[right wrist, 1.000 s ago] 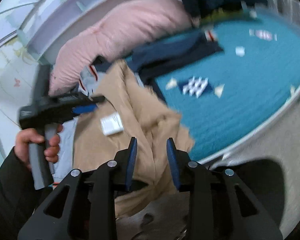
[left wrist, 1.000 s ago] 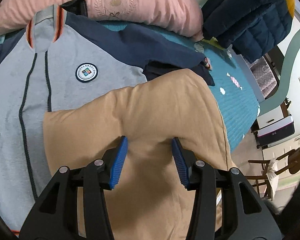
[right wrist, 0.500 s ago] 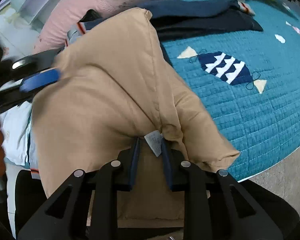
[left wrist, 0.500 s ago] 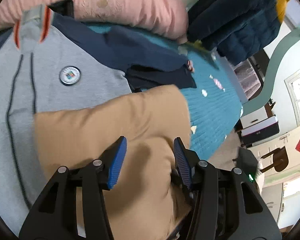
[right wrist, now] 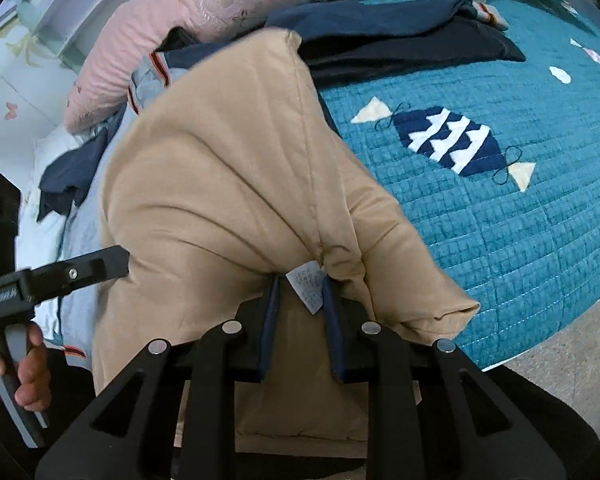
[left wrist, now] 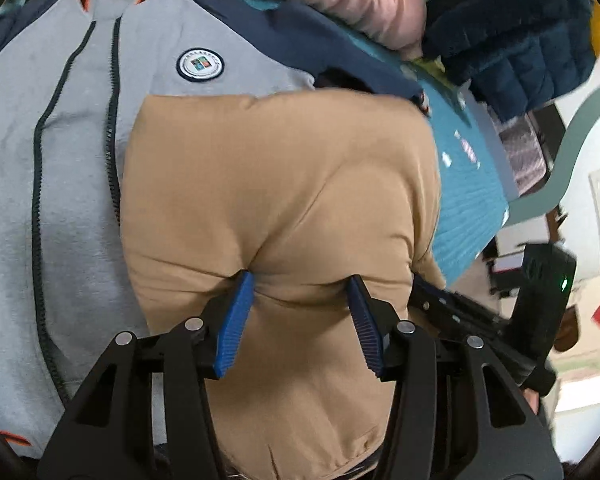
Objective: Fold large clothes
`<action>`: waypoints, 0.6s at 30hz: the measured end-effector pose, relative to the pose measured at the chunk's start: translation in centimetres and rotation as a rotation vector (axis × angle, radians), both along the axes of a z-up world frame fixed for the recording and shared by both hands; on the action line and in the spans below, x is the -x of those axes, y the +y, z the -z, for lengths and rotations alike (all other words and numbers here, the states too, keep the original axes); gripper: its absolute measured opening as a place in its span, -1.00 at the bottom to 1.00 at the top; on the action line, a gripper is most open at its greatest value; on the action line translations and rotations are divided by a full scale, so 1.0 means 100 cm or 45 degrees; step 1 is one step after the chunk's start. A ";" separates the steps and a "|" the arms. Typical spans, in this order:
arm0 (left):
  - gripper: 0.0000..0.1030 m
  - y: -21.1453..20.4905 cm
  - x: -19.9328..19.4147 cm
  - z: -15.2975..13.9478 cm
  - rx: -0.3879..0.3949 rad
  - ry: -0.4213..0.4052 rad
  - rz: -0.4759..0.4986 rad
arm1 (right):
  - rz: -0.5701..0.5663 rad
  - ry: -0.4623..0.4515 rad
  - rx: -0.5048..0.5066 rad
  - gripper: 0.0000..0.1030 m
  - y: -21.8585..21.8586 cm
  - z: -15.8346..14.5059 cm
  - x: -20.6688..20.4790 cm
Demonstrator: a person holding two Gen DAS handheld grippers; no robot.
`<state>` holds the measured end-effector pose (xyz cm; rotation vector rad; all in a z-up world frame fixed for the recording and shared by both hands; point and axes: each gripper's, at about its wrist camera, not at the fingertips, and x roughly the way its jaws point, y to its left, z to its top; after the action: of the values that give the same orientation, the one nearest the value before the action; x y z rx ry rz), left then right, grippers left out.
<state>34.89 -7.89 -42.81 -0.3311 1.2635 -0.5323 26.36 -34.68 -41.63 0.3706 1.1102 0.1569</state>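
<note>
A tan padded garment (left wrist: 284, 184) lies folded over a grey zip jacket (left wrist: 52, 168) on the bed; it also fills the right wrist view (right wrist: 220, 184). My left gripper (left wrist: 300, 288) has its blue pads wide apart, pressed into the tan fabric with a bulge between them. My right gripper (right wrist: 300, 292) is shut on a fold of the tan garment (right wrist: 220, 184) by its white care label (right wrist: 308, 284). The left gripper's body shows at the left of the right wrist view (right wrist: 60, 276), and the right gripper's body at the right of the left wrist view (left wrist: 480, 320).
A teal quilt (right wrist: 500, 200) with a fish pattern covers the bed. A pink pillow (right wrist: 228, 4) lies at the head. Dark navy clothes (right wrist: 400, 40) lie behind the tan garment. A navy and yellow puffy jacket (left wrist: 512, 28) sits at the far corner. The floor (right wrist: 560, 360) lies beyond the bed edge.
The right gripper has closed on the tan garment near its label. The left gripper has pushed forward into the tan fabric, which now bulges between its open pads.
</note>
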 end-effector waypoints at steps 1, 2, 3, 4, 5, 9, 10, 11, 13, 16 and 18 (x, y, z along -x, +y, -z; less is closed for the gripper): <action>0.00 0.005 0.004 -0.008 0.021 -0.016 -0.022 | 0.002 -0.020 -0.020 -0.55 -0.001 -0.006 0.006; 0.02 0.008 0.008 -0.014 0.038 -0.035 -0.037 | 0.006 -0.041 -0.035 -0.53 -0.004 -0.012 0.014; 0.12 0.015 0.017 -0.021 0.054 -0.061 -0.065 | 0.010 -0.064 -0.056 -0.41 -0.005 -0.018 0.020; 0.19 0.020 0.025 -0.026 0.056 -0.079 -0.088 | 0.018 -0.086 -0.097 -0.33 -0.008 -0.025 0.031; 0.20 0.026 0.036 -0.030 0.051 -0.096 -0.095 | 0.037 -0.104 -0.127 -0.22 -0.012 -0.030 0.040; 0.23 0.046 0.070 -0.033 -0.055 -0.146 -0.173 | 0.160 -0.170 -0.146 0.06 -0.027 -0.040 0.074; 0.27 0.048 0.077 -0.032 -0.068 -0.146 -0.181 | 0.190 -0.169 -0.148 0.07 -0.029 -0.039 0.078; 0.27 0.051 0.085 -0.028 -0.070 -0.137 -0.196 | 0.241 -0.151 -0.138 0.14 -0.033 -0.037 0.082; 0.31 0.053 0.093 -0.021 -0.048 -0.107 -0.212 | 0.303 -0.099 -0.145 0.25 -0.038 -0.029 0.082; 0.32 0.048 0.096 -0.008 -0.035 -0.025 -0.192 | 0.356 0.039 -0.323 0.27 -0.048 -0.004 0.078; 0.32 0.045 0.099 -0.006 -0.055 -0.023 -0.190 | 0.396 0.120 -0.438 0.27 -0.049 0.015 0.077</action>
<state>25.04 -3.37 -42.16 -0.3804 1.2204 -0.3794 18.64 -39.58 -43.14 0.8596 1.1045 0.0542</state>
